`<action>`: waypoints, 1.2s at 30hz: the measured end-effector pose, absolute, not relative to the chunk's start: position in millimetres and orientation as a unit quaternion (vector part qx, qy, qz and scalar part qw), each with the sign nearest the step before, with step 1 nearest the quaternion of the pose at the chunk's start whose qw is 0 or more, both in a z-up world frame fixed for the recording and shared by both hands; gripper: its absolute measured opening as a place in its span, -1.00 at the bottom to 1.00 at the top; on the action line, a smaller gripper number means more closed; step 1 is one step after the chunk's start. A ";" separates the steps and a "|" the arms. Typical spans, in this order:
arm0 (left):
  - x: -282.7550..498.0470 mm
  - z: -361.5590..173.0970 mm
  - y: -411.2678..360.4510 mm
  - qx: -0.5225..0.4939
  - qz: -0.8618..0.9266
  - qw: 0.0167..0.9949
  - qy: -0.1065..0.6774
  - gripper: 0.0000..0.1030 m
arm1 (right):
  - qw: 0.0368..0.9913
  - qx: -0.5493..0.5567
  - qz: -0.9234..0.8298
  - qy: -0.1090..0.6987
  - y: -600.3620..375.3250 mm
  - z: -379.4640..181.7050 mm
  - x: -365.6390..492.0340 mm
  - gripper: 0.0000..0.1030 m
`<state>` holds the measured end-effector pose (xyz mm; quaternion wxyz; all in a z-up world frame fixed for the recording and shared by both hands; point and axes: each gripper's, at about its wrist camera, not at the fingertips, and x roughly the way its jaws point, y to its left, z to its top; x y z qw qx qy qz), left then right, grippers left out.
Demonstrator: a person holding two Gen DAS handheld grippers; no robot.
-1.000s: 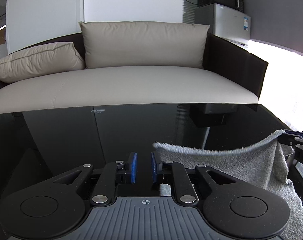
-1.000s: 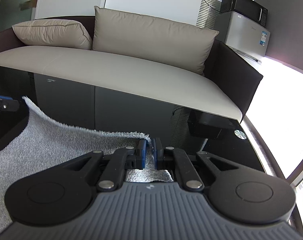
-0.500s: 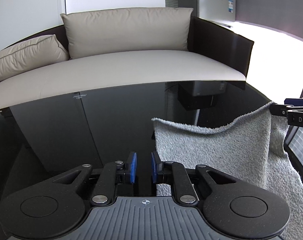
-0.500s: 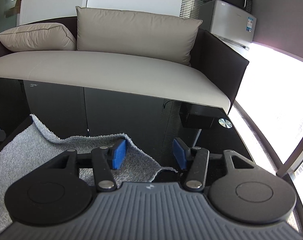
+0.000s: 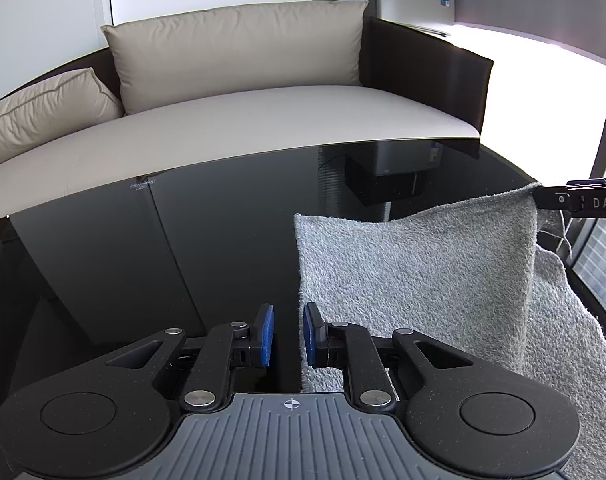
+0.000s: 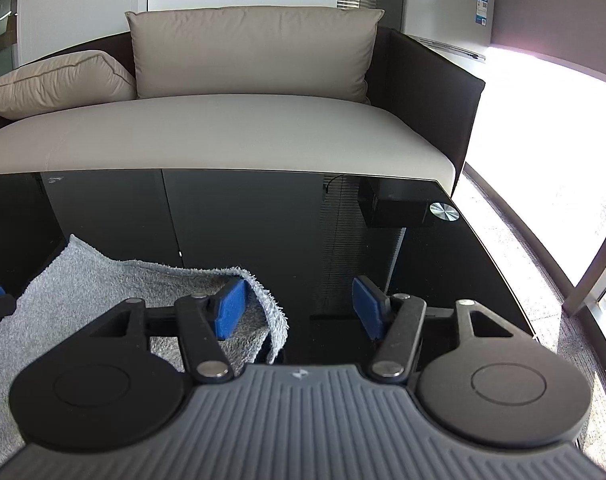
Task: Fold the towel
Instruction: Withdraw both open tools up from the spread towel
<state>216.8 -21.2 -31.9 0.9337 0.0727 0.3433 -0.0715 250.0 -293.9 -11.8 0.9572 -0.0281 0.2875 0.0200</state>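
Observation:
A grey terry towel (image 5: 415, 280) lies on the black glass table (image 5: 183, 240), partly folded over itself. In the left wrist view its raised fold stands right of my left gripper (image 5: 288, 334), whose blue pads are a little apart with nothing between them; the towel edge touches the right pad's outer side. My right gripper (image 6: 301, 308) is wide open. The towel (image 6: 103, 280) drapes over its left finger (image 6: 231, 308). The right gripper's finger also shows at the far right of the left wrist view (image 5: 583, 200), against the towel's top corner.
A beige sofa (image 6: 223, 136) with cushions stands just beyond the table's far edge. A small fridge (image 6: 443, 8) with a microwave on it is behind it at the right. A bright window and floor lie to the right. A round metal disc (image 6: 443, 212) marks the table's far right corner.
My right gripper went from shut on the towel's edge to wide open, letting the edge go. The folded towel flap moved forward. The left gripper's gap stayed the same.

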 end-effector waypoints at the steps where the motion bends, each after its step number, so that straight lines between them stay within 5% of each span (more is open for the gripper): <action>1: 216.9 -32.0 -21.6 0.074 -0.071 0.934 0.343 -0.70 | 0.957 -0.027 0.020 0.288 -294.5 -12.8 250.3 0.18; 16: 216.4 -33.2 -26.4 0.094 -0.053 0.935 0.338 -0.70 | 0.964 0.044 0.000 0.263 -316.8 2.6 237.1 0.75; 24: 213.8 -33.2 -27.6 0.098 -0.034 0.937 0.335 -0.70 | 0.951 0.130 0.023 0.281 -333.0 -10.9 246.3 0.80; 36: 211.7 -30.5 -20.9 0.100 0.010 0.936 0.338 -0.70 | 0.950 0.013 0.043 0.310 -303.5 -14.3 210.4 0.80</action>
